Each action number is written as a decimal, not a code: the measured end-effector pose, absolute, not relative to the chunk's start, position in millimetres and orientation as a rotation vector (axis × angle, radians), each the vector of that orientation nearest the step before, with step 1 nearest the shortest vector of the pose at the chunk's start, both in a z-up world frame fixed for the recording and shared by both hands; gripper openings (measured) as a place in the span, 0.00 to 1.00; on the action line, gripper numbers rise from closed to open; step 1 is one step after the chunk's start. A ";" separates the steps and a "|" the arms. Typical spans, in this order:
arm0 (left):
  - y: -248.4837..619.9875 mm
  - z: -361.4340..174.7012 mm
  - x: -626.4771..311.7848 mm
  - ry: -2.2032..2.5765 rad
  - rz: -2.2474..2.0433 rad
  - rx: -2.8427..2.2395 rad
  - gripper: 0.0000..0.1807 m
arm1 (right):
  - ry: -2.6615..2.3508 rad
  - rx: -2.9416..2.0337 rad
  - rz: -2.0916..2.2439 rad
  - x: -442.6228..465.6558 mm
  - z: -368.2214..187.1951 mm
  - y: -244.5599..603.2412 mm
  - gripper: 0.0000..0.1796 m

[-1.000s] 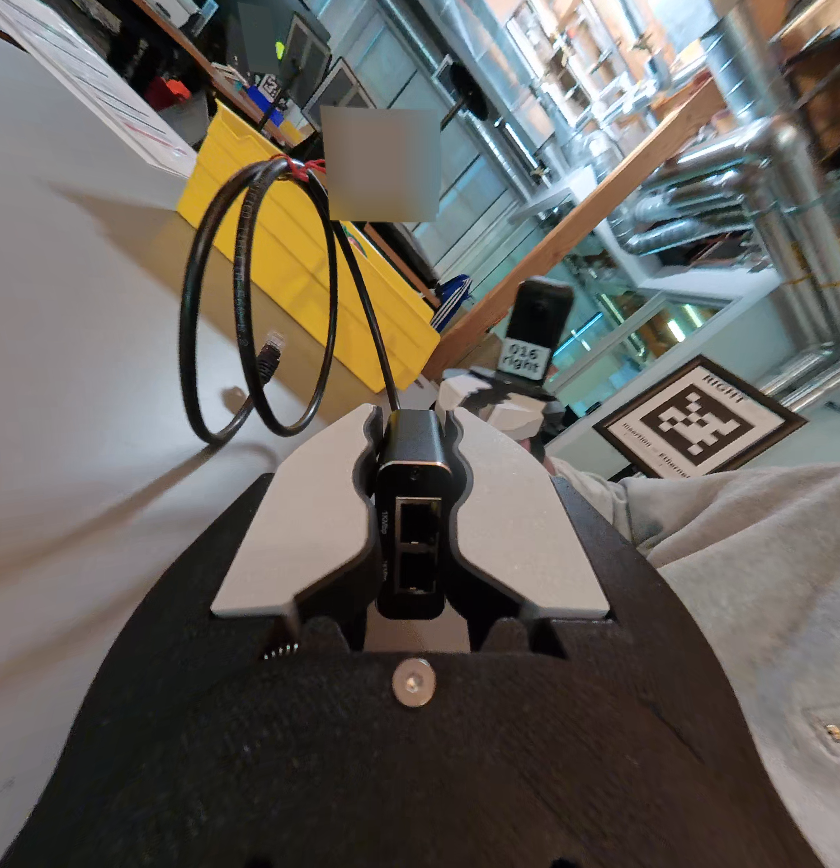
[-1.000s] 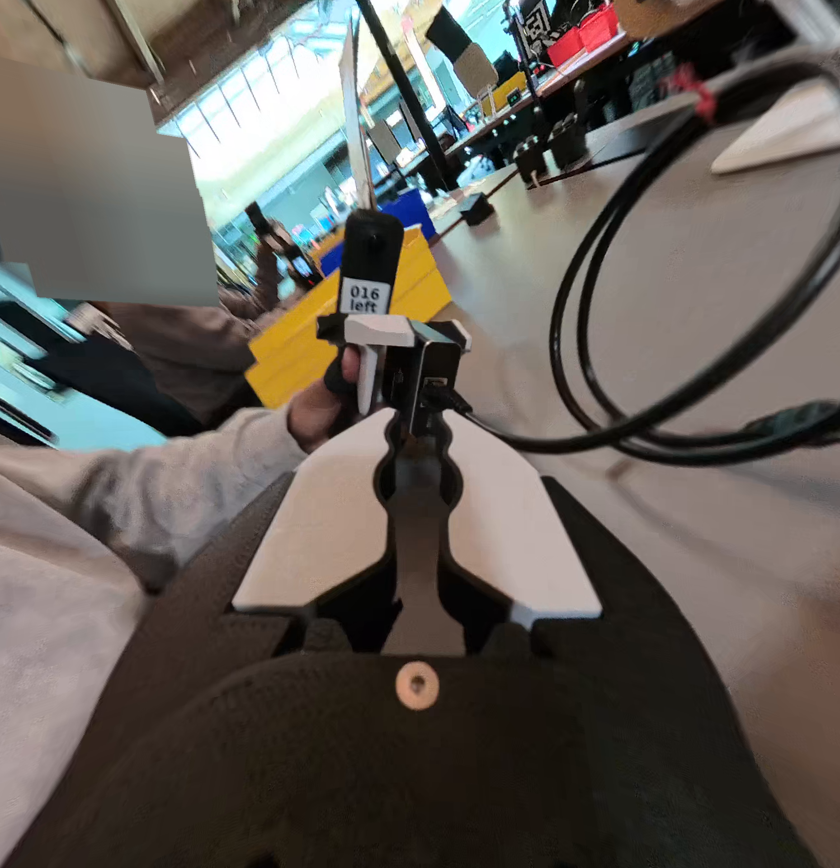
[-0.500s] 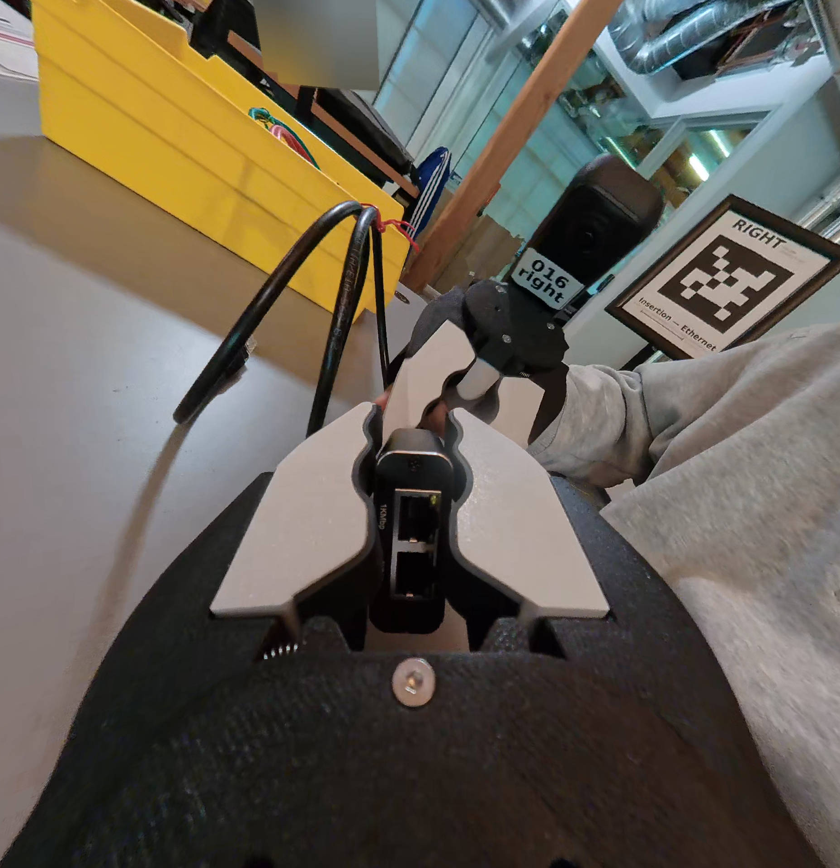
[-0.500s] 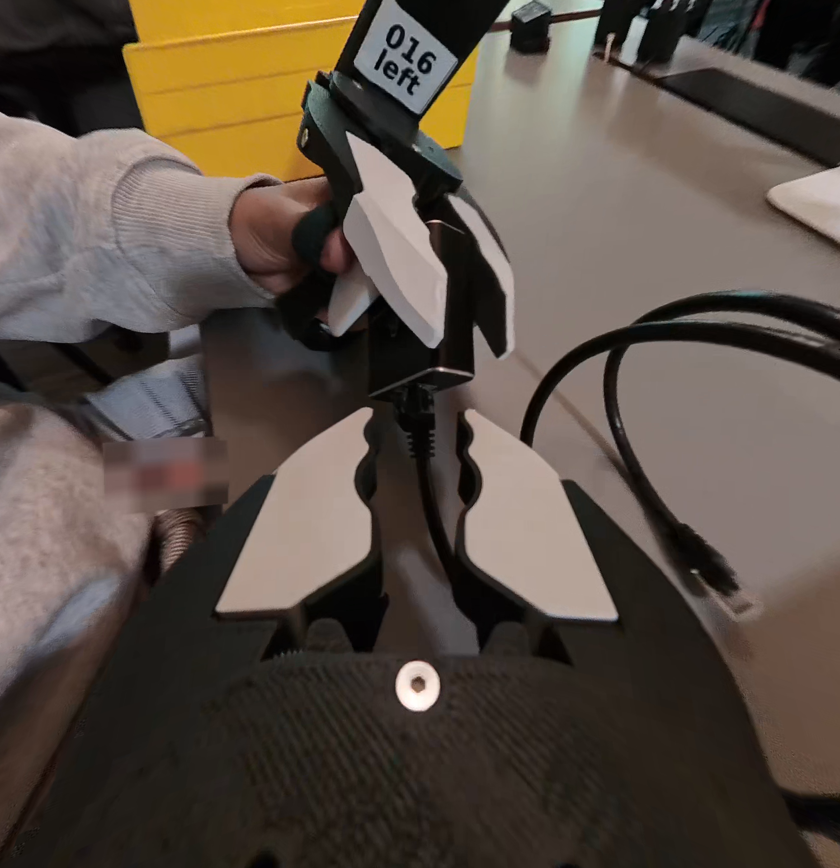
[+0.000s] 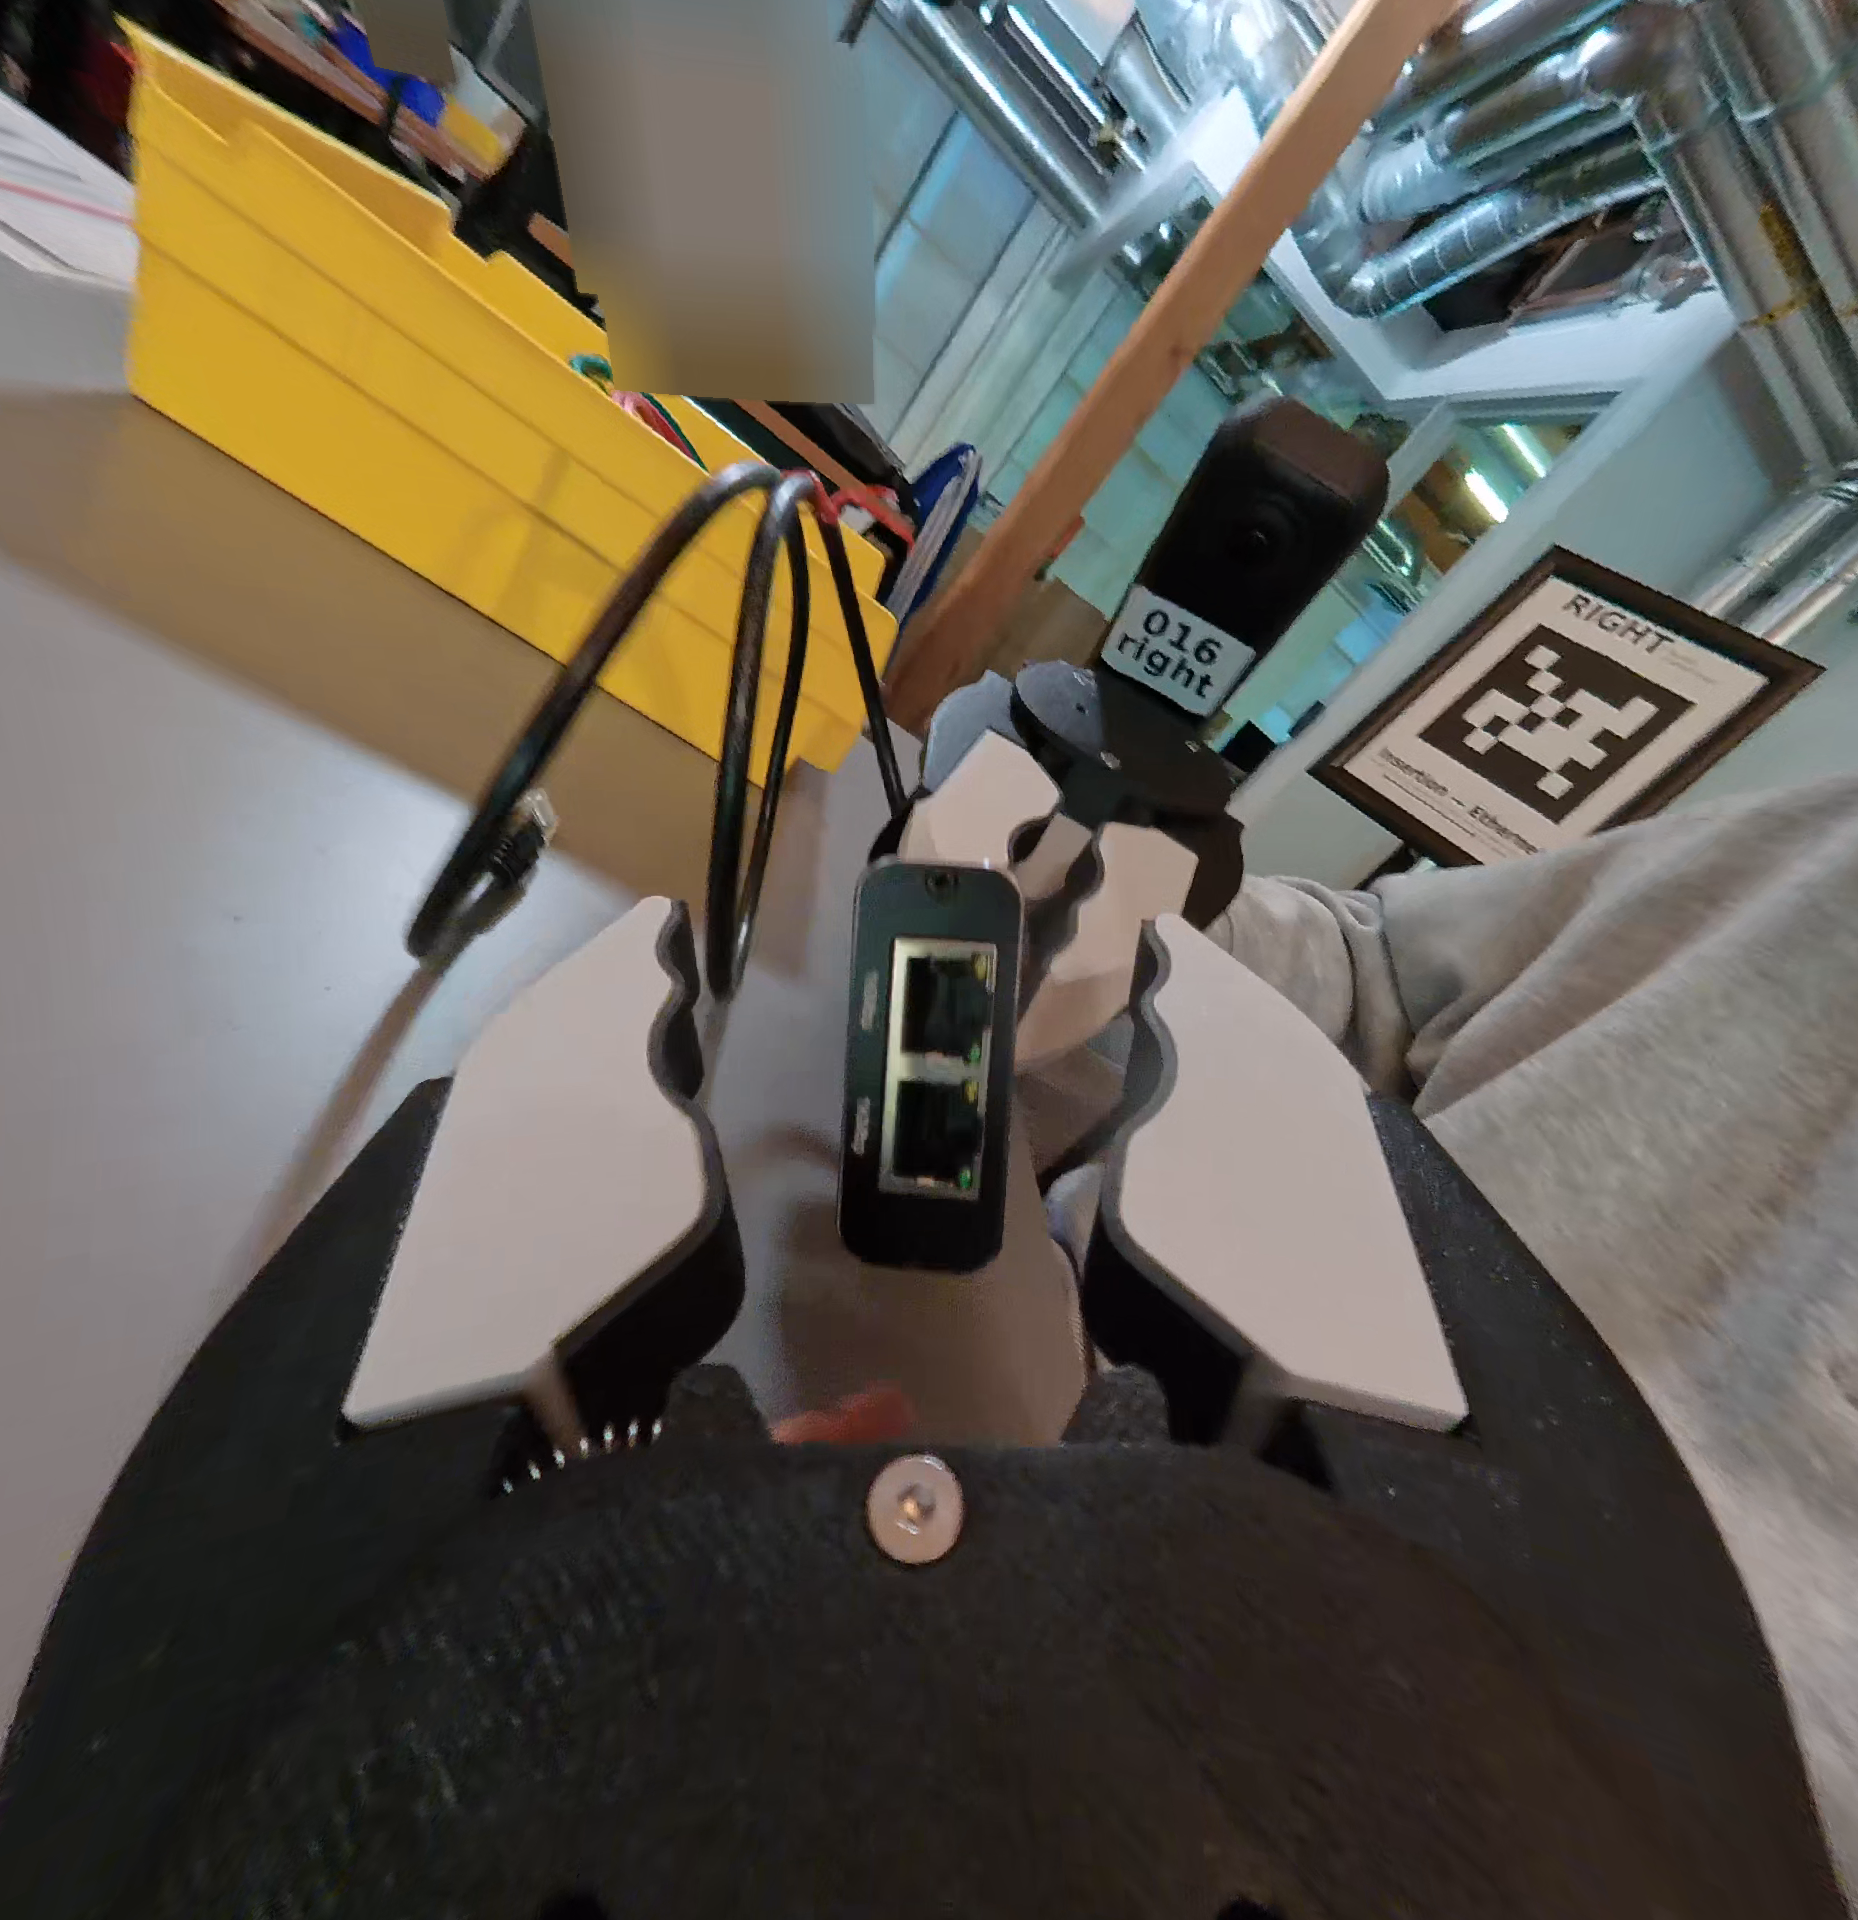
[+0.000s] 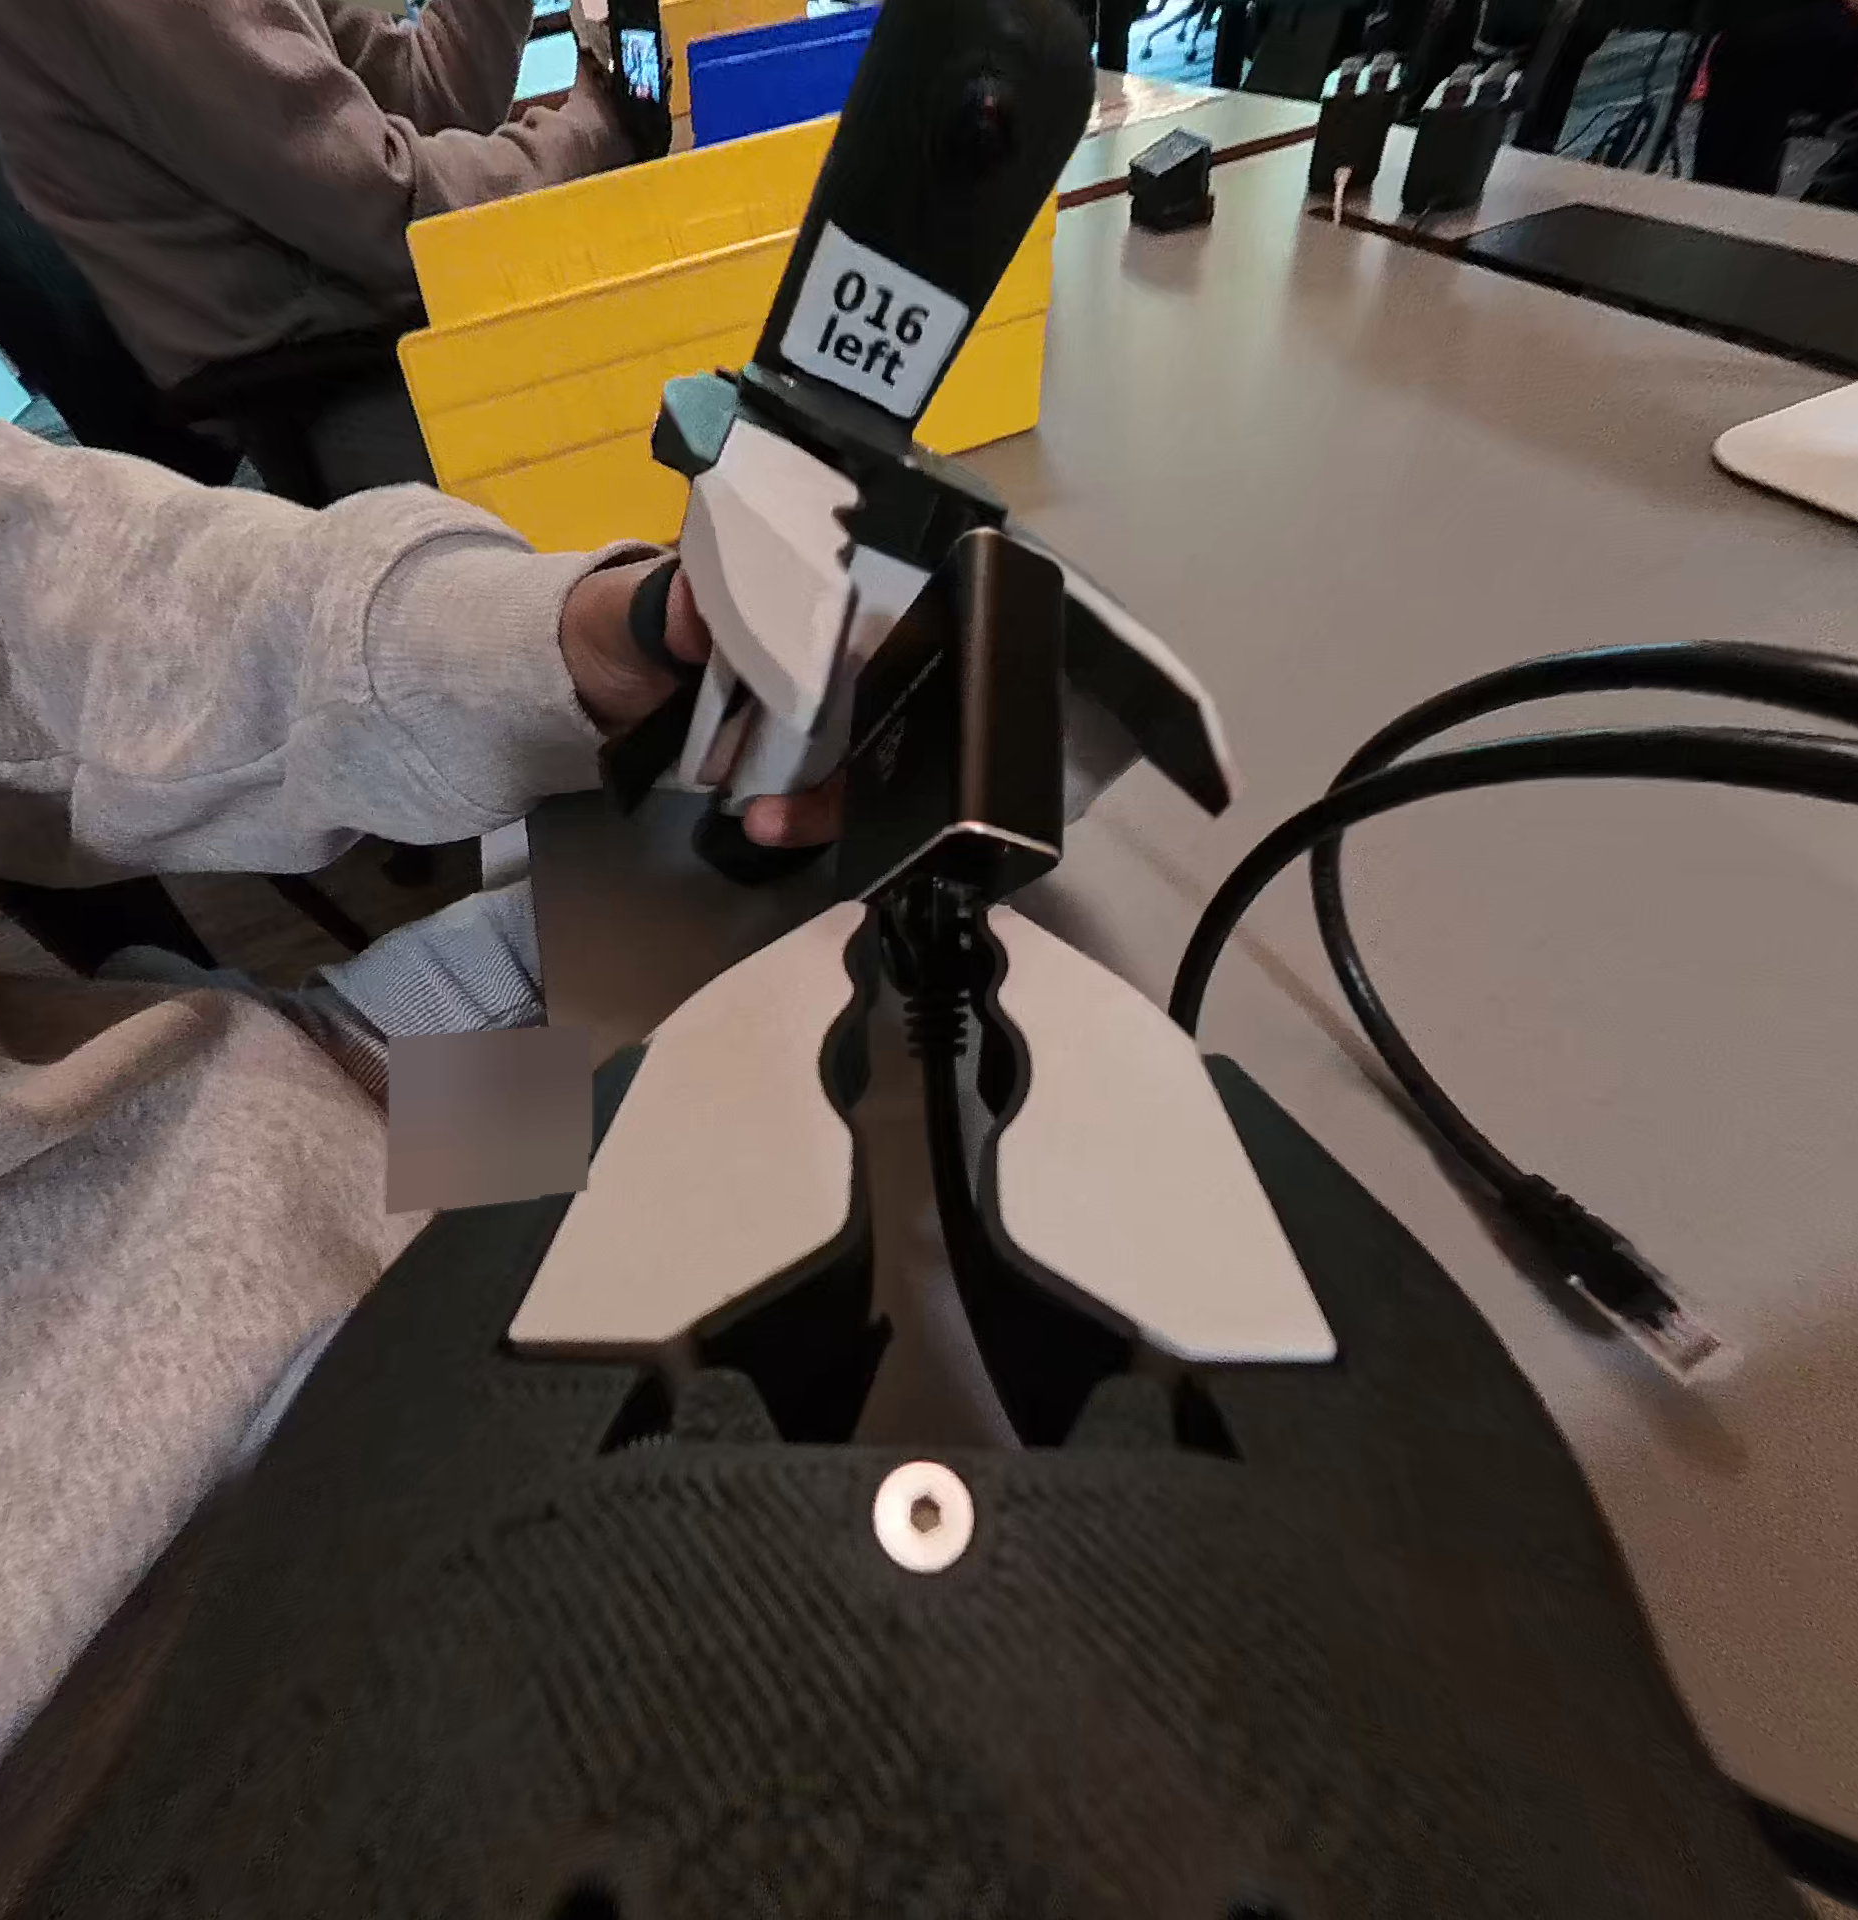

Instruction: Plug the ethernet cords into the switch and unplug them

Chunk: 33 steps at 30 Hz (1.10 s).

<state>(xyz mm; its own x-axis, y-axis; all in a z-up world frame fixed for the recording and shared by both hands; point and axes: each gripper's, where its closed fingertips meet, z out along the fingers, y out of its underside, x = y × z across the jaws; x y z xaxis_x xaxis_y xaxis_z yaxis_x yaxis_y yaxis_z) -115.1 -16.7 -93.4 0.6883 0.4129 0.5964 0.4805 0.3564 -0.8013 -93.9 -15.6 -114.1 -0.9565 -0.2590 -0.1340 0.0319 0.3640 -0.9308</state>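
Left gripper (image 5: 914,925) gapes open around the small, rigid switch (image 5: 930,1070). Right gripper (image 6: 930,935) pinches the stiff plug boot (image 6: 935,977), likely a surer hold than the floppy cord (image 6: 956,1195).

The table (image 6: 1424,540) is a smooth grey-brown top. In the right wrist view a yellow bin (image 6: 613,353) stands on it at 11 o'clock, with 3 small black blocks (image 6: 1169,177) at 1 o'clock, a flat black slab (image 6: 1673,281) at 2 o'clock and a white object (image 6: 1818,457) cut by the frame edge at 3 o'clock. In the left wrist view the bin (image 5: 405,436) sits at 10 o'clock, white sheets (image 5: 31,208) beyond it at the far left edge.
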 end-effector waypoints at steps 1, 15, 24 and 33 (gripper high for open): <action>-13.3 -94.5 -112.8 -0.861 -0.076 -1.269 0.42 | 2.354 -0.193 -1.636 -95.1 -112.1 -15.3 0.09; -6.6 -95.1 -103.0 -0.801 -0.099 -1.334 0.14 | 2.277 -0.157 -1.674 -97.2 -108.2 -14.0 0.10; -23.3 -90.0 -110.0 -0.844 -0.126 -1.200 0.14 | 2.089 0.118 -2.023 -142.3 -66.8 -3.8 0.20; -35.4 -88.2 -114.7 -0.881 -0.122 -1.114 0.14 | 2.124 0.114 -2.146 -139.8 -46.5 8.2 0.00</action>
